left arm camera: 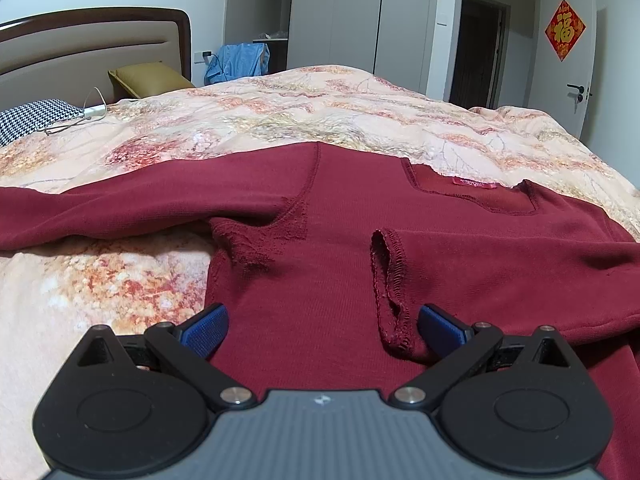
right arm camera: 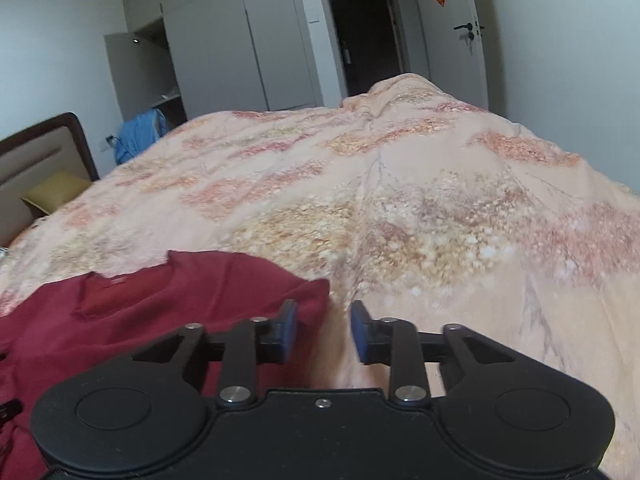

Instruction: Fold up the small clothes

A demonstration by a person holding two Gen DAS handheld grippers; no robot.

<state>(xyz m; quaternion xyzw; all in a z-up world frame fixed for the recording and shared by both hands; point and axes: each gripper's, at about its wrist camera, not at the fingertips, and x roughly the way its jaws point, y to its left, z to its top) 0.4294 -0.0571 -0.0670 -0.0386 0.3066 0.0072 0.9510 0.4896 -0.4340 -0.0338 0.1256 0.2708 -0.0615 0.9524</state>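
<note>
While the dark red shirt [left arm camera: 320, 216] lies spread on the floral bedspread [left arm camera: 280, 120] with its body running away from us toward the collar, our left gripper [left arm camera: 322, 328] hangs over its lower body, jaws wide apart and holding nothing, the folded-in sleeve cuff [left arm camera: 390, 296] just beside its right finger. Our right gripper [right arm camera: 324, 332], jaws partly apart and also holding nothing, sits just off the shirt's right edge over bare quilt, so the left is nearer. Both wrist housings hide the hem, and the outstretched left sleeve [left arm camera: 100, 216] runs out of frame.
</note>
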